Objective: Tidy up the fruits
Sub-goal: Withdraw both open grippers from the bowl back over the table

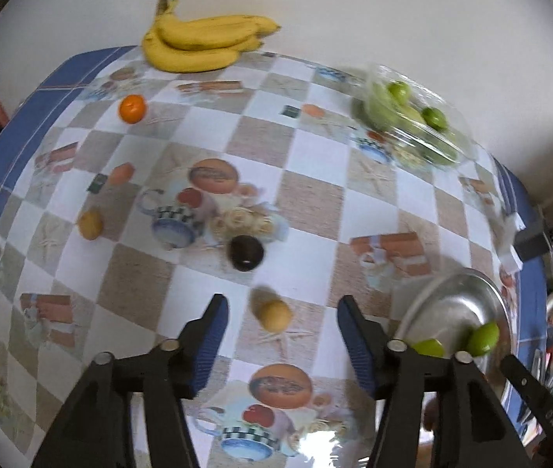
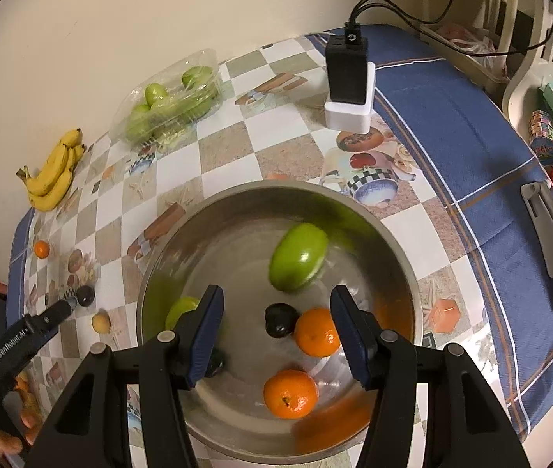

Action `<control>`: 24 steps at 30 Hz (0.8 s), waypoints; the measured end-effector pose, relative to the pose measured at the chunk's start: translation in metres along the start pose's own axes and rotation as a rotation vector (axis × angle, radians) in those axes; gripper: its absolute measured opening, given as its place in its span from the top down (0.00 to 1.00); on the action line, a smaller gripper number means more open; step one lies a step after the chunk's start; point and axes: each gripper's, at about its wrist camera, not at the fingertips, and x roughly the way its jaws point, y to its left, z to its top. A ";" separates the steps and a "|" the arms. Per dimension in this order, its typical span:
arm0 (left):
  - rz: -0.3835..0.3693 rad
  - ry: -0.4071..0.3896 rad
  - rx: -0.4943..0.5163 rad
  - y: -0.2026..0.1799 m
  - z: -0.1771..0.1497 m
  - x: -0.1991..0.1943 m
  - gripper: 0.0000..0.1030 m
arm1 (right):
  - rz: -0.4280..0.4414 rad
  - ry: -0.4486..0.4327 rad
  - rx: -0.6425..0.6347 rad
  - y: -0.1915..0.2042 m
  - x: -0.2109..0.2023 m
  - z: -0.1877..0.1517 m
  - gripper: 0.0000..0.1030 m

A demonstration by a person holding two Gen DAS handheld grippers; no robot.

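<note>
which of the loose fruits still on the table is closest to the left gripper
The small yellow fruit, lying just ahead of the open left hand-held gripper. The dark fruit lies farther off.

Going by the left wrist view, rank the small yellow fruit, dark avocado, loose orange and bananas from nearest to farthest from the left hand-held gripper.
From the left hand-held gripper:
1. Small yellow fruit, between its fingers.
2. Dark avocado, just beyond.
3. Loose orange, far left.
4. Bananas, back edge by the wall.
</note>
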 end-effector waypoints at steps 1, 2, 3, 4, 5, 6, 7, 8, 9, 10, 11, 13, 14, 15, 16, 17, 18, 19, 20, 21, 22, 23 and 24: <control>0.012 0.001 0.001 0.002 0.000 0.002 0.29 | -0.003 0.008 -0.006 0.001 0.002 -0.001 0.43; 0.028 0.002 0.004 0.003 0.000 0.002 0.27 | -0.006 0.014 -0.011 0.002 0.003 -0.001 0.43; 0.041 0.003 0.006 0.004 0.000 0.004 0.23 | -0.011 0.020 -0.016 0.003 0.005 -0.002 0.43; 0.052 0.007 0.002 0.005 -0.001 0.005 0.19 | -0.017 0.026 -0.022 0.005 0.007 -0.002 0.43; 0.057 0.010 -0.003 0.007 -0.001 0.006 0.17 | -0.024 0.034 -0.029 0.006 0.009 -0.003 0.43; 0.060 0.014 -0.008 0.008 -0.001 0.008 0.13 | -0.028 0.040 -0.034 0.007 0.011 -0.004 0.40; 0.064 0.018 -0.012 0.009 -0.002 0.009 0.09 | -0.034 0.048 -0.041 0.008 0.013 -0.004 0.35; 0.068 0.019 -0.013 0.010 -0.002 0.010 0.07 | -0.044 0.054 -0.046 0.010 0.015 -0.005 0.27; 0.075 0.019 -0.013 0.010 -0.002 0.010 0.05 | -0.053 0.057 -0.052 0.011 0.017 -0.006 0.26; 0.084 0.018 -0.012 0.010 -0.002 0.011 0.02 | -0.058 0.059 -0.056 0.011 0.018 -0.007 0.26; 0.092 0.016 -0.010 0.011 -0.002 0.011 0.01 | -0.061 0.061 -0.059 0.012 0.019 -0.007 0.26; 0.105 0.010 -0.003 0.011 -0.002 0.011 0.00 | -0.064 0.068 -0.054 0.011 0.021 -0.008 0.22; 0.110 0.006 0.000 0.011 -0.002 0.011 0.00 | -0.064 0.070 -0.051 0.010 0.021 -0.008 0.21; 0.116 0.003 0.004 0.011 -0.002 0.011 0.00 | -0.064 0.071 -0.047 0.009 0.022 -0.008 0.21; 0.119 0.000 0.008 0.010 -0.002 0.010 0.00 | -0.065 0.072 -0.046 0.009 0.022 -0.008 0.21; 0.126 -0.003 0.015 0.010 -0.002 0.010 0.00 | -0.068 0.071 -0.046 0.009 0.022 -0.008 0.20; 0.132 -0.007 0.021 0.009 -0.002 0.010 0.00 | -0.073 0.068 -0.048 0.009 0.022 -0.008 0.19; 0.136 -0.010 0.027 0.009 -0.002 0.010 0.00 | -0.077 0.067 -0.050 0.009 0.022 -0.008 0.19; 0.140 -0.015 0.033 0.008 -0.002 0.010 0.00 | -0.078 0.065 -0.053 0.010 0.022 -0.008 0.19; 0.143 -0.022 0.040 0.007 -0.002 0.010 0.00 | -0.078 0.061 -0.056 0.010 0.022 -0.008 0.19; 0.144 -0.027 0.044 0.007 -0.002 0.009 0.00 | -0.076 0.057 -0.061 0.011 0.022 -0.007 0.19; 0.143 -0.034 0.048 0.006 -0.001 0.008 0.00 | -0.073 0.053 -0.064 0.011 0.021 -0.007 0.18; 0.143 -0.041 0.052 0.006 -0.001 0.007 0.00 | -0.069 0.048 -0.063 0.011 0.021 -0.007 0.09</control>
